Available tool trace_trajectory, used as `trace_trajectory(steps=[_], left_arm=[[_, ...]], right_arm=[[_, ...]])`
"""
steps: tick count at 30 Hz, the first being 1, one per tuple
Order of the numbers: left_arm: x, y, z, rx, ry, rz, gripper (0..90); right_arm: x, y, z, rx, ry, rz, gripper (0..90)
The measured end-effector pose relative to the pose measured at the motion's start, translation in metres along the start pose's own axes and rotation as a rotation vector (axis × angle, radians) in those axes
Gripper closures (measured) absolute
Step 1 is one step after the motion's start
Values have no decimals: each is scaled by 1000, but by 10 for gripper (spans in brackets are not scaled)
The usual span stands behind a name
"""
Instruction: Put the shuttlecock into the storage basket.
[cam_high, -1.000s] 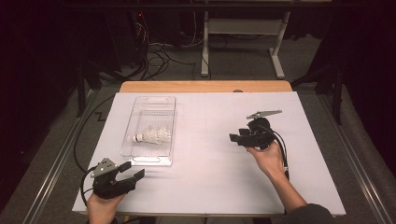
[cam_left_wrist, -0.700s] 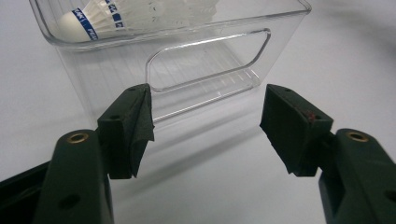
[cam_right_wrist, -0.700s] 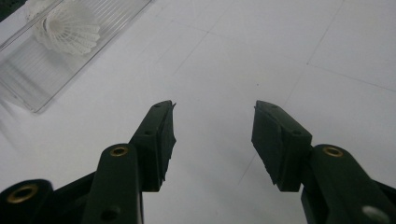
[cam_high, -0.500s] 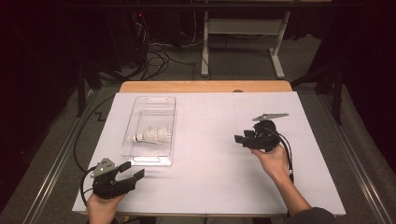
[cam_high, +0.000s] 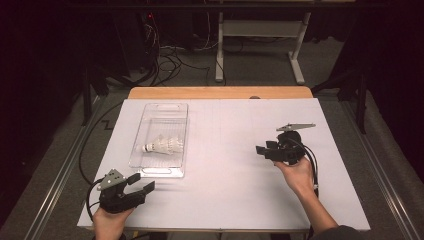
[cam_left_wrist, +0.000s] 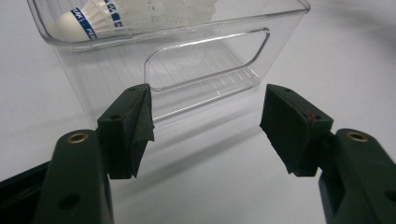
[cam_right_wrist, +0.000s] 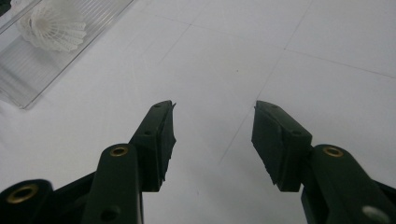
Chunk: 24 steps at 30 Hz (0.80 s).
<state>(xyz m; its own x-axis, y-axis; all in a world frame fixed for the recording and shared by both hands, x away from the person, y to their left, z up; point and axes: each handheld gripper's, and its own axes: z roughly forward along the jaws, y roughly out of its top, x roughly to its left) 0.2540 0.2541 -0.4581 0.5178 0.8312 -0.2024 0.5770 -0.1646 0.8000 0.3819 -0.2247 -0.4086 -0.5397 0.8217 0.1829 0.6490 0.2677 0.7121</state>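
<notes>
Right gripper (cam_high: 261, 149), jaws spread and empty, has drifted nearer, away from the shuttlecock (cam_high: 161, 146) resting in the clear bin (cam_high: 145, 167); left gripper (cam_high: 141, 182) waits spread too.

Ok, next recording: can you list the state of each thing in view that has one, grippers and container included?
Clear plastic rectangular bin: upright on the white table sheet, open-topped, no lid.
White feathered shuttlecocks with blue-banded cork: lying on their side inside the bin, nested together.
Left black two-jaw gripper: open, empty, just short of the bin's near end wall.
Right black two-jaw gripper: open, empty, held over bare sheet, apart from the bin.
</notes>
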Motion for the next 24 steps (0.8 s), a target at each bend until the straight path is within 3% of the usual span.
trace_trajectory(steps=[24], left_arm=[[0, 0, 0, 2, 3, 0, 349]], right_arm=[[-12, -13, -13, -12, -22, 23, 494]])
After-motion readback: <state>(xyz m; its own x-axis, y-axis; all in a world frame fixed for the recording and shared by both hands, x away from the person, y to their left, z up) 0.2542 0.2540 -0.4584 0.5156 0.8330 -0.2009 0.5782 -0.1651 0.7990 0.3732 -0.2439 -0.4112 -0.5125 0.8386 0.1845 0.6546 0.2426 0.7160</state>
